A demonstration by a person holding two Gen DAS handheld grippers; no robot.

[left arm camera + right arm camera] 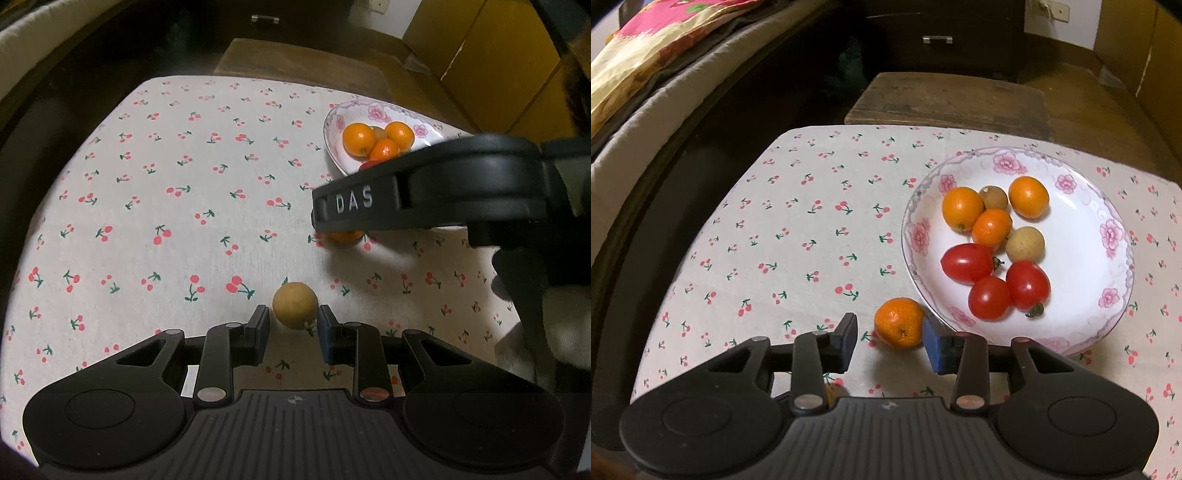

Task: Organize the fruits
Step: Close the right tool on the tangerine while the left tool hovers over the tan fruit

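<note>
My left gripper (291, 311) is shut on a small yellow-brown round fruit (294, 303) low over the cherry-print cloth, a pad against each side. My right gripper (890, 320) stands open around a small orange (899, 323) on the cloth by the plate's near-left rim. Its right pad (936, 345) touches the orange; a gap shows at the left pad. The flowered white plate (1123, 258) holds several small oranges, three red tomatoes (990, 280) and two brownish fruits. In the left wrist view the right gripper's black body (424, 184) covers much of the plate (332, 125).
The cloth-covered table (794, 221) ends in a dark drop at the left and far sides. Beyond it stand a wooden stool (949, 99) and a dark drawer unit (938, 37). A bed (646, 92) runs along the left; yellow boxes (498, 55) are far right.
</note>
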